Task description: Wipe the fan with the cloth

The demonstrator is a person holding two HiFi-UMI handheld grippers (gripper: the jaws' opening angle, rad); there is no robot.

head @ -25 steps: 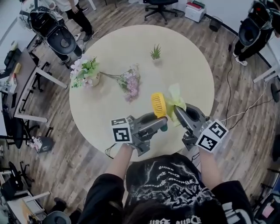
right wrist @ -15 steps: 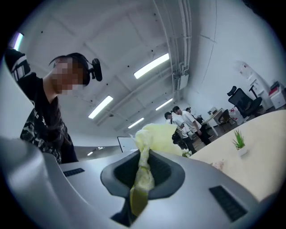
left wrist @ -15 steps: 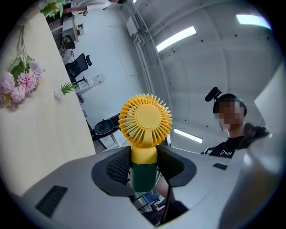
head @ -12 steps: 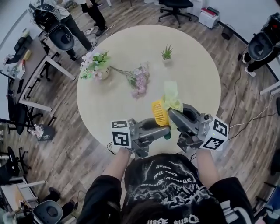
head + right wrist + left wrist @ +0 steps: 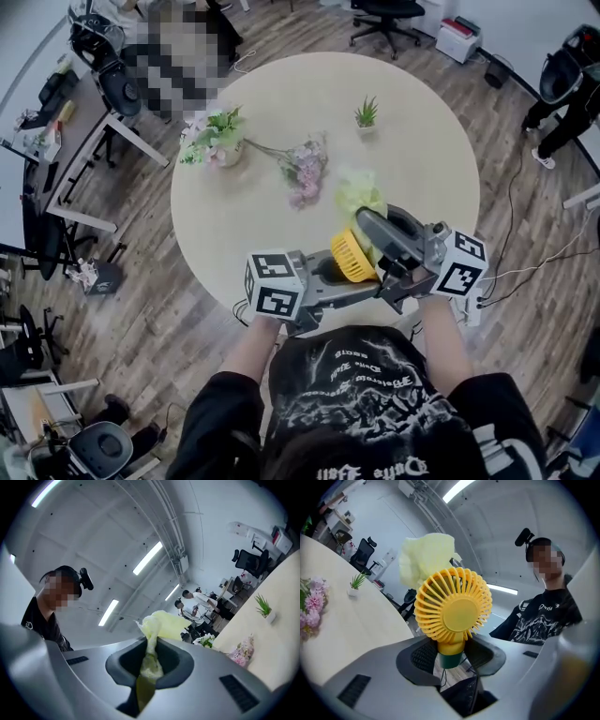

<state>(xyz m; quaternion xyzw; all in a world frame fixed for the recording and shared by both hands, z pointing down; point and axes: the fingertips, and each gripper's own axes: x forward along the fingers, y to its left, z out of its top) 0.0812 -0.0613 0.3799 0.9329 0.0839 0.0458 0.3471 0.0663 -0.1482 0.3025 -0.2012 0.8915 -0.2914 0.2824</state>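
Clamping the small yellow handheld fan point(image 5: 454, 611) by its green stem, the left gripper point(image 5: 450, 657) holds it upright in the air, grille toward its own camera, probably so the head is steady and open to a wipe. Just behind the grille hangs the pale yellow cloth point(image 5: 161, 623), bunched and pinched tight between the right gripper's point(image 5: 149, 665) jaws, raised as if to reach the fan's far side. Beyond both, the round table point(image 5: 422, 159) carries artificial flowers point(image 5: 305, 171) and a small potted plant point(image 5: 366, 114) — well apart from the work.

Black print T-shirt point(image 5: 375, 394); grey left tongs point(image 5: 451, 654) and right tongs point(image 5: 149, 660) bear black-and-white marker cubes point(image 5: 275, 286).
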